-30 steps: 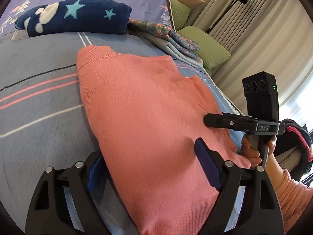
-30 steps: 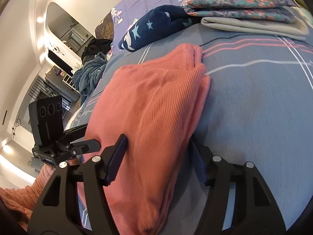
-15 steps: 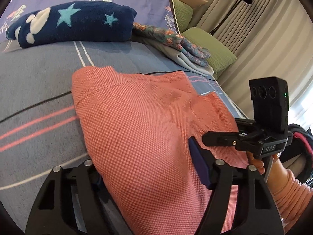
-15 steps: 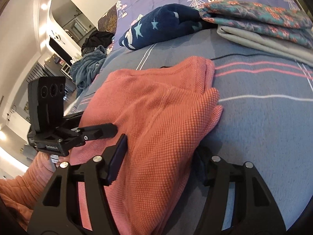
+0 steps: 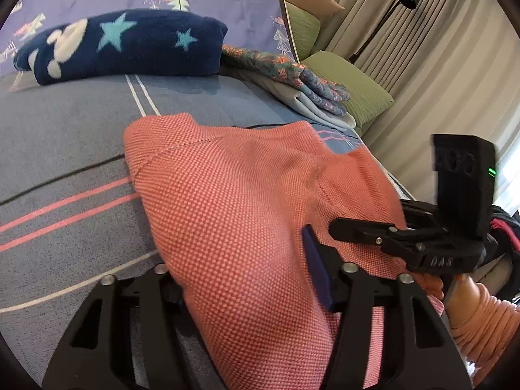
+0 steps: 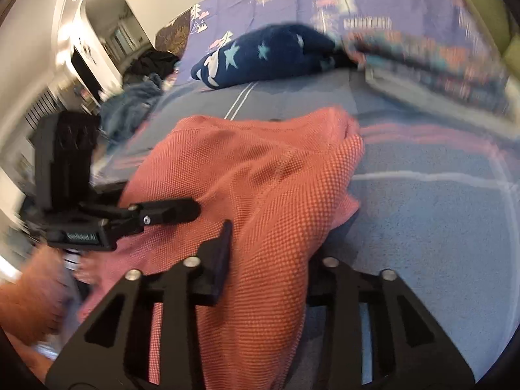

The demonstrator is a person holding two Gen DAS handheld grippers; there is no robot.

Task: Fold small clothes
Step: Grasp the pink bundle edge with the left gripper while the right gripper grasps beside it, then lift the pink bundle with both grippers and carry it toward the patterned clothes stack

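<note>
- On the grey-blue striped bed cover (image 5: 65, 149), near the cameras, lies the coral-pink waffle-knit garment (image 5: 247, 214), bunched into a mound with its near edge raised between both tools.
- At its near left corner, the left gripper (image 5: 247, 292) has jaws closing, with a thick fold of the knit between them; the pads look pressed into the cloth.
- At the near right edge, the right gripper (image 6: 269, 260) has jaws closing too, and a ridge of the same knit runs up between them, seemingly pinched.
- Along the far side sit finished pieces: a navy fleece roll with stars (image 5: 123, 48) and a flat floral-and-grey folded stack (image 5: 292, 87).
- By my judgement, this garment is only partly folded: the gripped near edge has yet to be carried over to the far edge, laid flat, and set with the others.
</note>
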